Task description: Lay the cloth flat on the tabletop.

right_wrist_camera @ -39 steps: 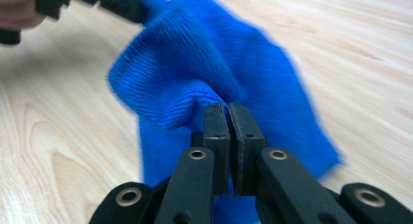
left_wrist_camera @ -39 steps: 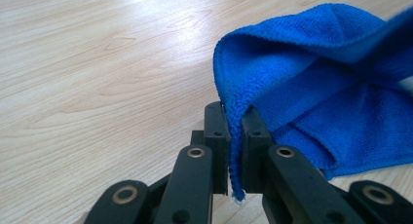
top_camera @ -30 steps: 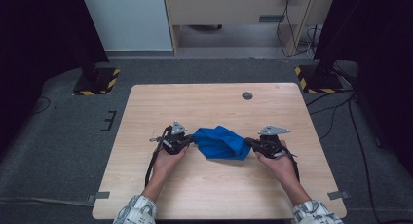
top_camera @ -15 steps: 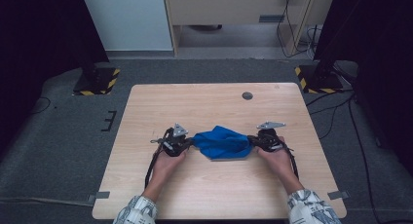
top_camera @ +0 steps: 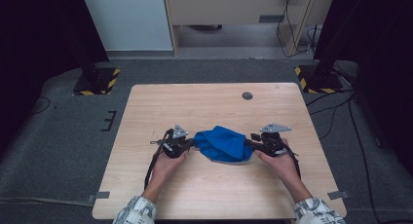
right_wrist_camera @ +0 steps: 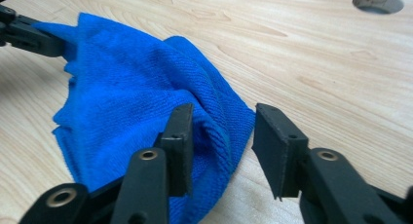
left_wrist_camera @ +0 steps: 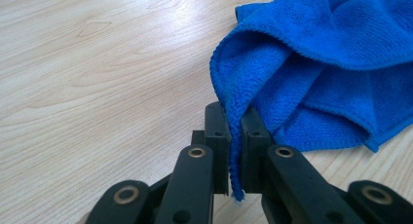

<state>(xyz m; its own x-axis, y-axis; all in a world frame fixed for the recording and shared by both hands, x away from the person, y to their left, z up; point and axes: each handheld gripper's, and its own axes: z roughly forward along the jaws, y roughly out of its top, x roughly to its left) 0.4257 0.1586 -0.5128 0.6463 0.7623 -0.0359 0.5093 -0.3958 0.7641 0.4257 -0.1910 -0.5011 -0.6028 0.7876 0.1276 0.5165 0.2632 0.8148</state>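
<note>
Cloth [top_camera: 223,144] folds hiding inner layers

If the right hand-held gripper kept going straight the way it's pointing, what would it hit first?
The blue cloth. The right hand-held gripper stands open with the cloth's near edge already between its jaws, so it would likely push into that bunched fabric at once.

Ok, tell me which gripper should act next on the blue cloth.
Right. The left gripper is already shut on the blue cloth; the right gripper is open around its edge, probably ready to close.
</note>
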